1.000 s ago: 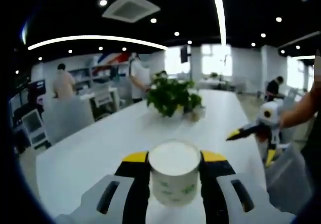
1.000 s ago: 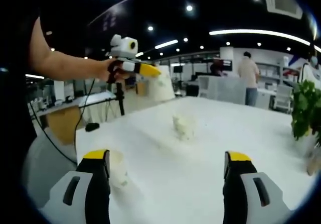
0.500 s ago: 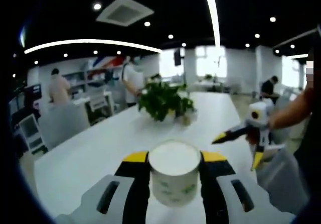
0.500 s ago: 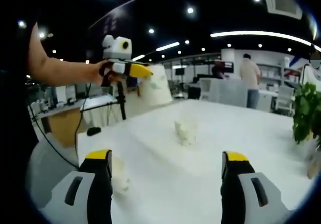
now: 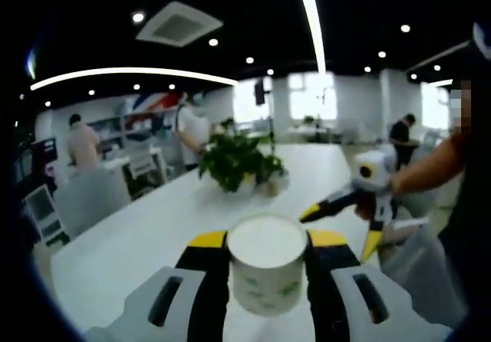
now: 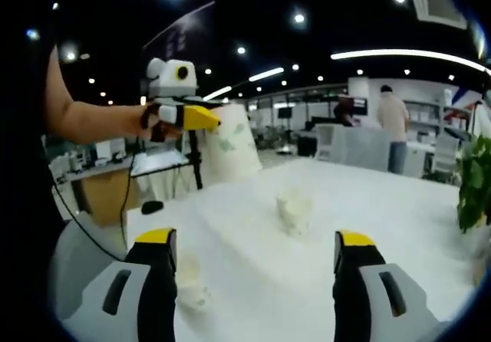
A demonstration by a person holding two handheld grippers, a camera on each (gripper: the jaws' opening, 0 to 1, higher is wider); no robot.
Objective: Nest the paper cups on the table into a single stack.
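Left gripper [image 5: 267,244]: we've got it clenched on a white paper cup with green print [image 5: 267,271], jaws on either side of the wall, cup upright and carried above the white table [image 5: 138,235]; in the right gripper view the same cup [image 6: 230,144] hangs at far left.
Right gripper [image 6: 253,242]: jaws spread wide, gripping nothing, low over the table.
Cups waiting: we count 2 on the table, 1 standing mid-table [image 6: 294,210], 1 near the left jaw [image 6: 190,281].
Background: a potted plant [image 5: 234,160] stands farther along the table.
Risk 1: we squeeze too hard and the thin wall dents, so it won't nest.
Risk 2: we come down off-centre and the light standing cup tips.
Risk 3: the right gripper's left jaw nudges the near cup.
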